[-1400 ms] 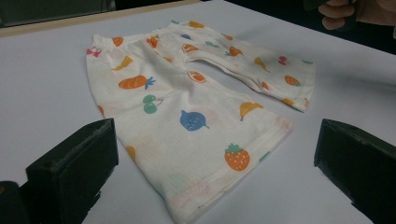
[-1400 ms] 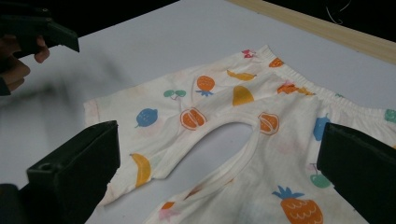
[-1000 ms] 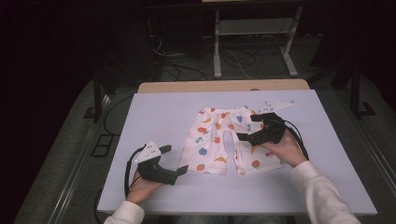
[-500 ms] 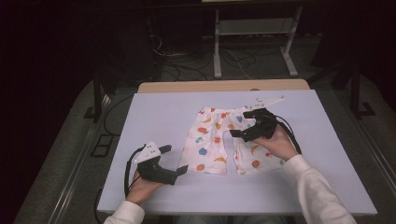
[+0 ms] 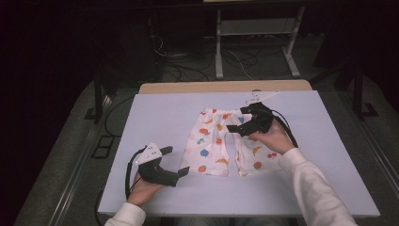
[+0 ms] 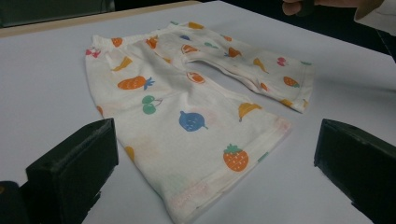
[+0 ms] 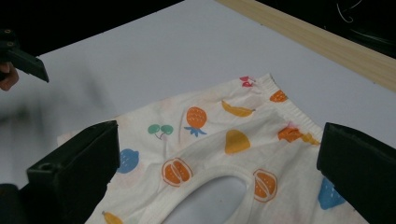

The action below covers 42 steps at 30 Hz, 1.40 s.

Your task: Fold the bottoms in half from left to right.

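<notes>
Across the middle of the white table (image 5: pixel 155 117) lie the fruit-print shorts (image 5: pixel 211 146), waistband toward the far edge, with the right gripper (image 5: pixel 241 126) hovering wide-jawed over their crotch and the left gripper (image 5: pixel 175 162), also wide, near the front edge.

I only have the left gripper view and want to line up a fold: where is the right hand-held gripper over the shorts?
Observer: The right hand-held gripper hovers above the crotch of the shorts, jaws open.
Operator: And the waistband?
Observer: It lies at the far edge, towards the table's wooden strip.
Operator: Where is my left one?
Observer: The left hand-held gripper sits near the left leg hem, open, apart from the cloth.
</notes>
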Tool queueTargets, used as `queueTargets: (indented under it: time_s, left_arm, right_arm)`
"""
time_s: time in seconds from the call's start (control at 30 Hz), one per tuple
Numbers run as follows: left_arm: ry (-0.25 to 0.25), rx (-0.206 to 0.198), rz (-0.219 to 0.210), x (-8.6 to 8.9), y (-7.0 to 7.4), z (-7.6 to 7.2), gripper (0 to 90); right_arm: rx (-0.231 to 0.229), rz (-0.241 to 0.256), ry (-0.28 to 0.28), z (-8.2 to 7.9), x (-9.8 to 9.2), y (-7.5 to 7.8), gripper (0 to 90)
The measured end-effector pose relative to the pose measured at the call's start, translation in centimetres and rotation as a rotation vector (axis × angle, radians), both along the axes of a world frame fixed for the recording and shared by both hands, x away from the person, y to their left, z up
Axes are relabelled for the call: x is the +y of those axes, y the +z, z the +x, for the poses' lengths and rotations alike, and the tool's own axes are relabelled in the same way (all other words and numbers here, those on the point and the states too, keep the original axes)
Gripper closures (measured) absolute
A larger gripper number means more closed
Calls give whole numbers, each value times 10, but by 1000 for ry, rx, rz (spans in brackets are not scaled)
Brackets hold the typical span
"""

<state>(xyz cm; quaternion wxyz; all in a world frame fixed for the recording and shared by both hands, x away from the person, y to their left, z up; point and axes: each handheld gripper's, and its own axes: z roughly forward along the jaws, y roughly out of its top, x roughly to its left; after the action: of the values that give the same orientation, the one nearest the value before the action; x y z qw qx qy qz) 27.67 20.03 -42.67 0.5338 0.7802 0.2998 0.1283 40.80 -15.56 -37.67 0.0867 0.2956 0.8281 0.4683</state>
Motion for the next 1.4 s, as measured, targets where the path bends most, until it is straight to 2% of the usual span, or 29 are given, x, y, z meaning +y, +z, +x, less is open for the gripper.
queueTargets:
  time_s: [0.43, 1.03, 1.4]
  left_arm:
    - [2, 1, -2, 0, 0, 0, 0]
    - [-3, 1, 0, 0, 0, 0, 0]
    - [0, 3, -6, 0, 0, 0, 0]
  right_arm:
    - [8, -8, 1, 15, 13, 0, 0]
    - [36, -33, -27, 42, 16, -3, 0]
    - [41, -41, -16, 60, 30, -3, 0]
